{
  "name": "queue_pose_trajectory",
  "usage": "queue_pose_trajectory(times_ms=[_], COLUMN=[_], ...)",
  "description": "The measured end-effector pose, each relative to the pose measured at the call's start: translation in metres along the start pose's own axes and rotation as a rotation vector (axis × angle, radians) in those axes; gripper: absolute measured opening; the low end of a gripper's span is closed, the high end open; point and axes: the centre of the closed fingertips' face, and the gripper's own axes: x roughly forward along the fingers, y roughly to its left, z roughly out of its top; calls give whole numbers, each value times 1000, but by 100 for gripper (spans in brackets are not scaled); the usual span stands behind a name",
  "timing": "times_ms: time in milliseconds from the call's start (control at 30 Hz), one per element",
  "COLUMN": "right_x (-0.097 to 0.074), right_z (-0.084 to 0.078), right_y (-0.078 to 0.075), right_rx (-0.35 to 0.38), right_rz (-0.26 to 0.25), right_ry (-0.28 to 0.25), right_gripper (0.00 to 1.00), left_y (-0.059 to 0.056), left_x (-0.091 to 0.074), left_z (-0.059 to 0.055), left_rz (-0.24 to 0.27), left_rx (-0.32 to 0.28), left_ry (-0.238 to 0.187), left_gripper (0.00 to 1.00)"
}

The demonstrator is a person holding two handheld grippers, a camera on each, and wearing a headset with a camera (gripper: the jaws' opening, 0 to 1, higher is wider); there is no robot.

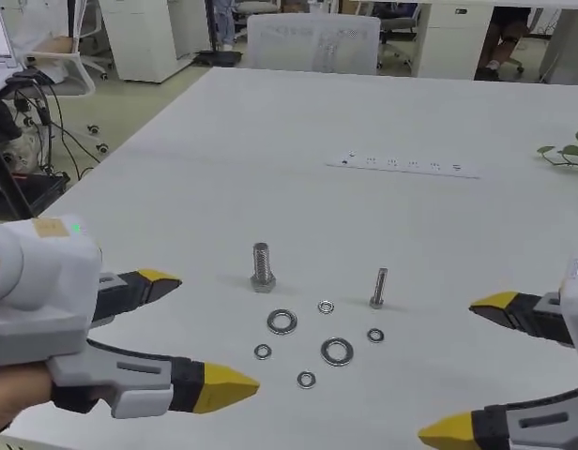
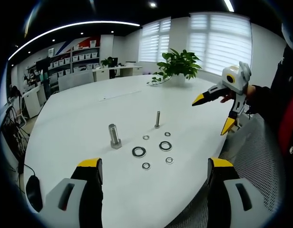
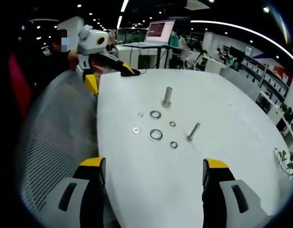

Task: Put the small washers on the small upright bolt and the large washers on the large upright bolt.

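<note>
A large upright bolt and a small upright bolt stand on the white table. In front of them lie two large washers and several small washers, all flat and loose. My left gripper hovers open to the left of the washers, holding nothing. To their right my right gripper is open too, with nothing between its jaws.
A power strip panel is set into the table further back. A potted plant sits at the far right edge. A mesh chair stands at the far end, with desks and cables on the floor at left.
</note>
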Motion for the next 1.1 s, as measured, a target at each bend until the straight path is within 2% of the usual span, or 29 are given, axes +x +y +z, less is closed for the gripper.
queue_pose_trajectory(times_ms=[333,500,700,933,1100], right_x=[1,5,14,24,32], right_z=[4,12,25,33,36], right_y=[-4,-7,-7,-8,-10], right_rx=[-28,-61,-121,-191,-226], right_rz=[10,24,62,107,141], right_ry=[11,15,33,70,117], right_gripper=[84,83,79,75,72], left_y=[2,4,5,7,10], left_x=[0,-2,-6,-10,-12], left_z=[6,10,14,17,20], left_rz=[4,12,16,25,30], left_rx=[1,0,4,7,7], left_ry=[-12,-30,-41,-52,-61], left_gripper=[92,91,91,91,91])
